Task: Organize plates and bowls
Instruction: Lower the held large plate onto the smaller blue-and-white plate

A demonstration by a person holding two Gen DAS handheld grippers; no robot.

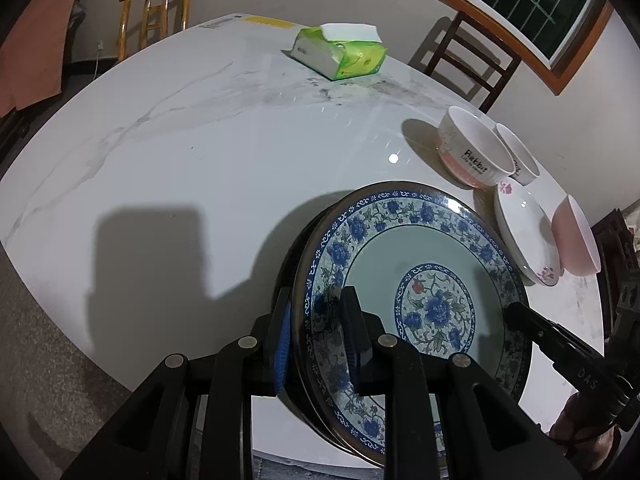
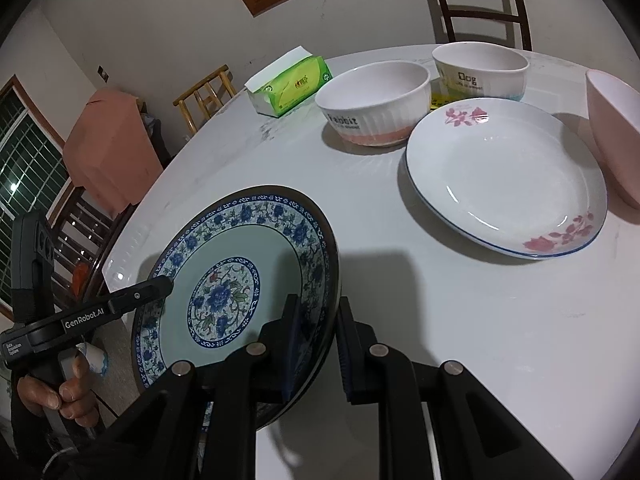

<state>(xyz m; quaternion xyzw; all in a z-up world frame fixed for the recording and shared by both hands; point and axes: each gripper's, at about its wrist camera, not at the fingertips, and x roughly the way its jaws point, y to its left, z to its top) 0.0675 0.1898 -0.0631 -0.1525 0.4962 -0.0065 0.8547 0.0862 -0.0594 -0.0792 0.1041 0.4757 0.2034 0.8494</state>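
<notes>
We can't see the underside of the blue floral plate (image 1: 416, 280), and its near rim is cut off behind both tools. The left tool (image 1: 320, 332) is clamped on the plate's left rim, the right tool (image 2: 316, 344) on its right rim, so the plate hangs tilted above the near edge of the desk (image 1: 200, 152).

Every dish looks empty: the Rabbit bowl (image 2: 372, 104), the Dog bowl (image 2: 480, 68), the white plate with pink flowers (image 2: 504, 176) and the pink bowl (image 2: 612, 132), which is cut off at the right edge.

The "Dog" lettering only shows from the right wrist; from the left that bowl hides behind the Rabbit one. The tissue pack (image 1: 340, 52) sits further back. A hand (image 2: 60, 392) holding the left tool shows only from the right wrist.
</notes>
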